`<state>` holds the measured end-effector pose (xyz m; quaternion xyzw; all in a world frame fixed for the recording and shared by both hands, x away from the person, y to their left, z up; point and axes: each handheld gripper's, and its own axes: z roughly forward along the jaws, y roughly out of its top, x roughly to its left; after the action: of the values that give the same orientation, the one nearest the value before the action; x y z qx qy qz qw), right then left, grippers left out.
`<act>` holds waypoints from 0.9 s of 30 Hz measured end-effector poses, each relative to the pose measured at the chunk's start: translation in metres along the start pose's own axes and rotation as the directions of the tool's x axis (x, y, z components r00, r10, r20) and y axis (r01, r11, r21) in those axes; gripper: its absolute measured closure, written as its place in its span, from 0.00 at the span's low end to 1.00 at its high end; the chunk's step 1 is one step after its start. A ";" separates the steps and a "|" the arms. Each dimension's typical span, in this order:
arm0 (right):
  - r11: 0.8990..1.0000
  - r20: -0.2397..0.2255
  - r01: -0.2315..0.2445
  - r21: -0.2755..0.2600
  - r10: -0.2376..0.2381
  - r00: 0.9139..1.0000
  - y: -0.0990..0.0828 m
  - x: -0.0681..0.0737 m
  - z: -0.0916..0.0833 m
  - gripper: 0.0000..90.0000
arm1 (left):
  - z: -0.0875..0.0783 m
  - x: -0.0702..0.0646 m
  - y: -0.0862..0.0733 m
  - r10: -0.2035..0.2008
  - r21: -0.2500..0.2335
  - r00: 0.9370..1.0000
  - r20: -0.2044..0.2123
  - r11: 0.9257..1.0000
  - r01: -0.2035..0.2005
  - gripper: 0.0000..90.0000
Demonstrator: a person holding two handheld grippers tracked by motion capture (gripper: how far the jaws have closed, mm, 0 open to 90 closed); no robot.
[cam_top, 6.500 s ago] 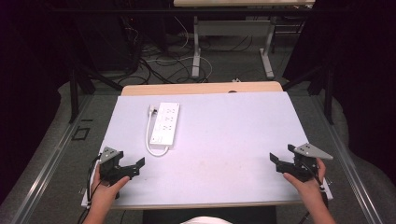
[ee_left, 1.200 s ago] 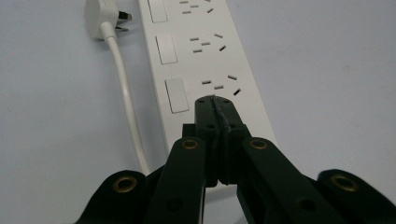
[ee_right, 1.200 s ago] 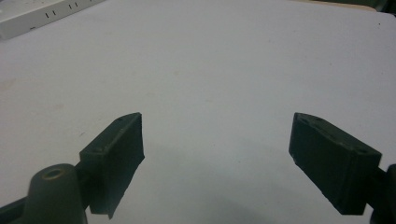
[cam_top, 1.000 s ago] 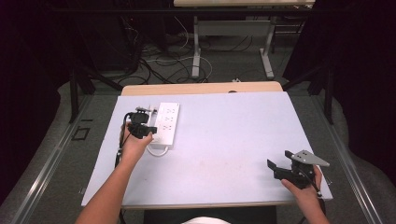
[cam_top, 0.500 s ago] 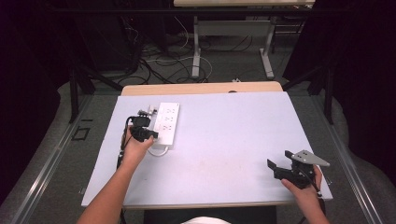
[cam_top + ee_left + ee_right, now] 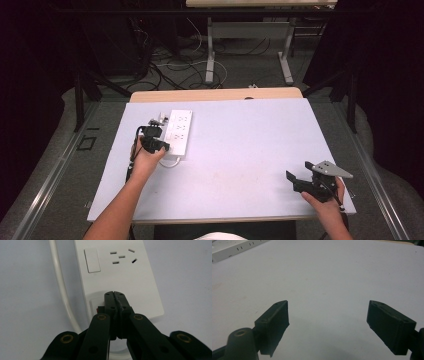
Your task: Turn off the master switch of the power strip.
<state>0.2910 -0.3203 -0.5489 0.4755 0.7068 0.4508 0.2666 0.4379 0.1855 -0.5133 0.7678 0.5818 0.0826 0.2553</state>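
Fingers (image 6: 115,295) of left gripper closed, tips pressing power strip (image 6: 117,277) end switch.

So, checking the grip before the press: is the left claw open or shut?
Shut: the left claw has its jaws pressed together, tips on the power strip switch.

- The left forearm (image 6: 117,210) reaches forward and to the left from the bottom edge, its hand (image 6: 145,160) wrapped around the black two-jaw left claw (image 6: 162,146).
- In the left gripper view, that claw (image 6: 115,296) has its jaws pressed together, tips pointing downward.
- The right hand (image 6: 325,200) sits low at the near right, holding the black right claw (image 6: 295,180) level.
- Its jaws (image 6: 327,322) stand wide apart.
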 end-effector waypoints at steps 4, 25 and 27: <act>1.000 -0.003 -0.004 0.002 0.004 1.000 0.000 0.001 0.000 0.19 | -0.001 0.000 0.000 0.003 0.019 1.000 0.003 1.000 -0.003 1.00; 1.000 -0.002 0.005 0.001 -0.005 1.000 0.000 0.002 0.000 0.19 | 0.003 -0.005 -0.002 0.035 0.012 0.998 -0.045 0.999 -0.035 1.00; 1.000 -0.004 0.004 -0.003 -0.004 1.000 0.000 0.002 0.000 0.19 | 0.003 -0.004 -0.002 0.025 0.011 0.999 -0.036 1.000 -0.025 1.00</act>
<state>0.2904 -0.3187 -0.5488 0.4727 0.7076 0.4524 0.2668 0.4365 0.1816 -0.5157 0.7747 0.5772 0.0966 0.2396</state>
